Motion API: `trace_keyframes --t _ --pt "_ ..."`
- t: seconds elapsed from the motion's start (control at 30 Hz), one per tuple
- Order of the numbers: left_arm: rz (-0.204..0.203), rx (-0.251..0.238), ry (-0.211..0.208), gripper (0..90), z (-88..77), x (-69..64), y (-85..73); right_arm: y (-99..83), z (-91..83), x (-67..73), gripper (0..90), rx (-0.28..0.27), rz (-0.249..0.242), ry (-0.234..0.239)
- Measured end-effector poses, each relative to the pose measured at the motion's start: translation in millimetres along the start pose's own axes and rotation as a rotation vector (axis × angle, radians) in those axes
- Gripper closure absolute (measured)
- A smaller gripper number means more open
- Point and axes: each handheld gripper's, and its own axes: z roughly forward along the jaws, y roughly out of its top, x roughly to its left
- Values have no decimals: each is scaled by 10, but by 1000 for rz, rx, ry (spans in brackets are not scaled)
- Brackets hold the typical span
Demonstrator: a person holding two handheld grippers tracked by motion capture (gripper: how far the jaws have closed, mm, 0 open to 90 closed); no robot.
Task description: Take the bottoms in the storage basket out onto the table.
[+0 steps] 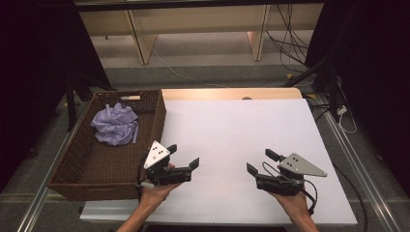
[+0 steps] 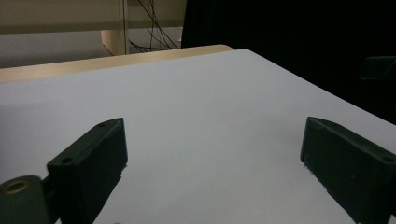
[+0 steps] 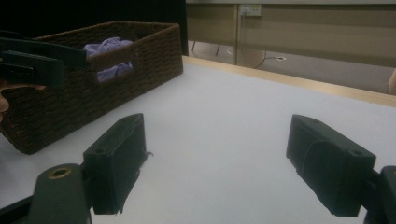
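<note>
Both the left gripper [image 1: 184, 156] and right gripper [image 1: 258, 162] had jaws wide, empty, over the bare table [image 1: 241, 125]. The cloth [image 1: 115, 123] lay in the basket [image 1: 72, 164], beyond the left jaws; probably best reached from above.

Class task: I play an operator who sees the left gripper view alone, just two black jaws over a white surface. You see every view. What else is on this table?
Observer: A brown wicker basket sits at the table's left edge, beside the left gripper.
Operator: Anything inside it?
Observer: Yes, a crumpled purple cloth lies toward the basket's far end.
Operator: And the right gripper?
Observer: The right gripper is over the white tabletop, jaws apart, nothing between them.
Operator: Does the cloth show elsewhere?
Observer: In the right gripper view the cloth peeks above the basket's rim and through its handle slot.
</note>
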Motion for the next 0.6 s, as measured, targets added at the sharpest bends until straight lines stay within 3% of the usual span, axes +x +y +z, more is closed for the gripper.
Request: trace_keyframes --t 0.37,0.6 --pt "-34 19 21 73 -76 123 181 20 1 51 214 1 -11 -4" --pt "-23 52 36 73 -47 157 232 27 -4 33 214 -3 -3 -5"
